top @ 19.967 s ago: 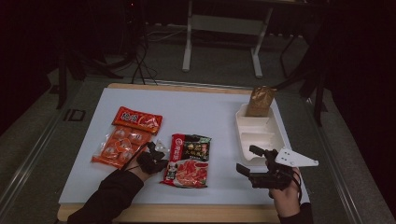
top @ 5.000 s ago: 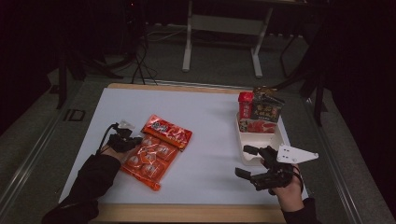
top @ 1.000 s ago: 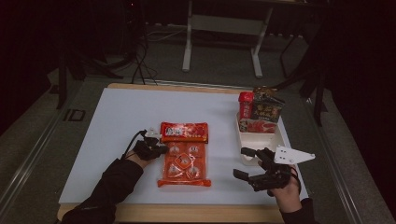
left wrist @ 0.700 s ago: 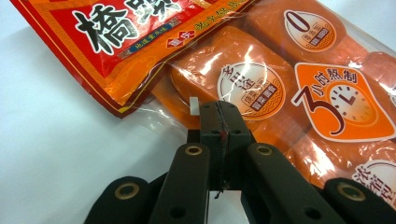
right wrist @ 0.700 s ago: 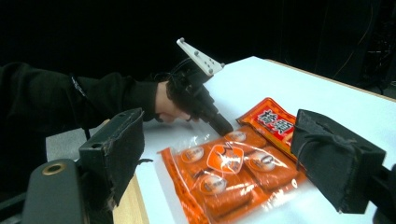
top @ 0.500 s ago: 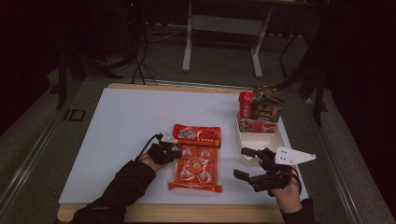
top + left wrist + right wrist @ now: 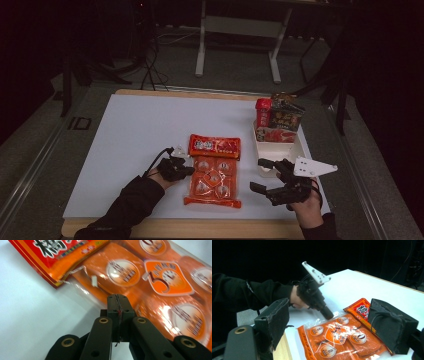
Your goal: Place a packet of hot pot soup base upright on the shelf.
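Item one: the orange snack bag [image 7: 213, 171], which is lying flat on the white table [image 7: 125, 140], left of the white tray [image 7: 295, 150]. My left gripper [image 7: 176, 167] is clenching the bag's clear side edge [image 7: 85, 293], jaws pressed together on it. My right gripper [image 7: 265, 175] is hovering near the tray with its jaws spread wide, grasping nothing.
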Available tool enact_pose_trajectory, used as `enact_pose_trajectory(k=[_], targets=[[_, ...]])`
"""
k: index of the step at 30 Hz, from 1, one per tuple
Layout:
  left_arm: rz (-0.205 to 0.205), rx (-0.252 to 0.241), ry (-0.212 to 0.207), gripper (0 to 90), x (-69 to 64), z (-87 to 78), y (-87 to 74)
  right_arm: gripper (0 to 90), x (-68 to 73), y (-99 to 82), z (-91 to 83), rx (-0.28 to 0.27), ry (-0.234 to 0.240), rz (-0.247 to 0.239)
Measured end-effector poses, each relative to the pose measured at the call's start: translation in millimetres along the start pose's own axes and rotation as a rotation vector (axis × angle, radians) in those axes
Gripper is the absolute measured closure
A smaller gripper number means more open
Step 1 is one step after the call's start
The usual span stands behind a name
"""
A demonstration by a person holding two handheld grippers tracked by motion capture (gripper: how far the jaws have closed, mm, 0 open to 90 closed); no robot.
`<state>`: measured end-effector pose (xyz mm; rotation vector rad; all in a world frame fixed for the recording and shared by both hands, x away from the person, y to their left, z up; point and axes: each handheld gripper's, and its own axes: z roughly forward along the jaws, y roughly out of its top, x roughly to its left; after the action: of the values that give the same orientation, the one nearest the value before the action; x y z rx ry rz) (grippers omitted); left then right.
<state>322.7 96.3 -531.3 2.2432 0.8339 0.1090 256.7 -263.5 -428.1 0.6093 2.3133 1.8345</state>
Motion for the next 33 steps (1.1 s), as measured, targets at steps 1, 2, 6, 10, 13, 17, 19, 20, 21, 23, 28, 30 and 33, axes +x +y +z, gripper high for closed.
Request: enact_pose_trajectory(k=[1, 2, 6, 10, 13, 17, 19, 20, 21, 23, 28, 30, 33], targets=[[0.011, 0.008, -0.007, 89.9, -3.1, -1.3, -1.7, 17.3, 0.0, 0.0, 0.0, 0.0, 0.001, 0.001], [0.012, 0.013, -0.015, 89.8, -5.8, -2.2, -3.4, 17.3, -0.1, 0.0, 0.0, -0.001, 0.0, 0.002], [0.022, 0.016, -0.038, 89.9, -14.5, -2.0, -6.9, 17.3, -0.6, -0.3, 0.6, 0.0, -0.001, 0.003], [0.004, 0.011, -0.047, 89.9, -16.6, -0.4, -5.9, 17.3, 0.7, 0.0, 1.4, 0.003, 0.001, 0.001], [0.01, 0.012, -0.05, 89.9, -20.1, 1.4, -4.8, 17.3, 0.3, 0.1, 1.6, 0.001, 0.004, 0.002], [0.038, 0.006, -0.056, 89.9, -26.6, 4.7, -3.3, 17.3, -0.6, -0.9, 2.1, 0.006, 0.003, 0.003], [0.047, 0.0, -0.048, 89.8, -27.1, 4.1, -2.5, 17.3, 0.0, -0.9, 2.2, 0.007, 0.003, -0.002], [0.039, -0.011, -0.04, 89.7, -25.8, 3.5, -2.6, 17.3, 0.2, -0.8, 2.1, 0.007, 0.002, -0.004], [0.029, -0.019, -0.033, 88.6, -23.4, 3.0, -2.6, 17.3, 0.2, -0.9, 2.0, 0.007, 0.001, -0.005], [-0.01, -0.051, -0.025, 81.8, -16.4, 1.4, -2.4, 17.2, -0.1, -1.0, 1.4, 0.006, -0.003, -0.005], [-0.061, -0.089, 0.002, 70.2, 1.3, -3.8, 3.9, 15.3, -0.7, -1.1, -0.1, -0.002, -0.019, -0.009], [-0.08, -0.096, -0.003, 60.9, 9.4, -4.5, 7.1, 15.0, -0.6, -1.2, -0.6, -0.004, -0.034, -0.012], [-0.103, -0.11, 0.007, 52.2, 19.3, -4.5, 10.1, 15.0, -0.1, -1.2, -0.7, -0.005, -0.042, -0.024]])
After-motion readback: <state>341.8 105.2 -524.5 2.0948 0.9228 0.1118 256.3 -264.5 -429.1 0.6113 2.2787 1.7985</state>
